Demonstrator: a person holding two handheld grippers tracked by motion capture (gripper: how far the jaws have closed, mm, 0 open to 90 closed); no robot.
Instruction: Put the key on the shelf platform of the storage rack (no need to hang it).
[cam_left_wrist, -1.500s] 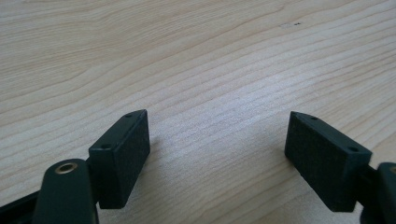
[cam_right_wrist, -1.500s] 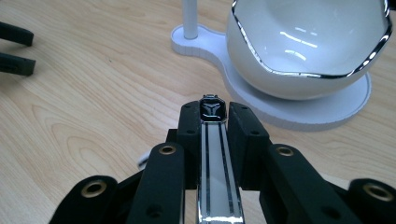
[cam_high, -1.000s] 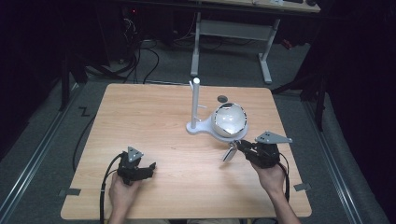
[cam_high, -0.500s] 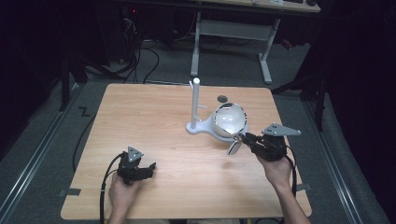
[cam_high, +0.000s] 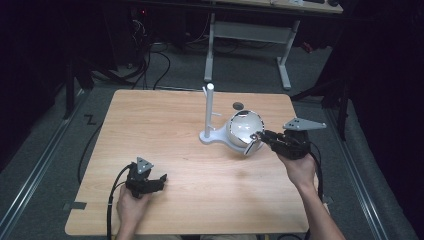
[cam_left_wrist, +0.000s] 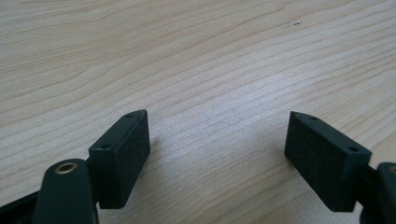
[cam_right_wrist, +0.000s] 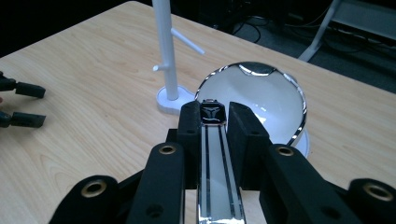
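A: Chrome strip with two black stripes (cam_right_wrist: 218, 177), flat and shiny, is sitting clamped between the right gripper (cam_right_wrist: 213, 114) pads; jaws are squeezing it from both sides. Looks like a handle.

B: Handle of what?

A: Can't say for sure. It's pointing at a round white bowl-shaped thing with a chrome rim (cam_right_wrist: 261, 100), which is resting on the light wooden table (cam_high: 165, 130) just beside a white post stand with side pegs (cam_right_wrist: 167, 56). In the high view the right gripper (cam_high: 260, 137) is hovering at that round thing's (cam_high: 243, 127) near edge, next to the stand (cam_high: 210, 115).

B: Any writing, logo?

A: None I'm reading. A small dark emblem at the strip's tip is showing, too small to make out.

B: Left side?

A: Left gripper (cam_left_wrist: 217, 140) is sitting low over bare wood, jaws spread wide, nothing between them. High view is putting it (cam_high: 157, 181) at the table's near left, well apart from the rest.
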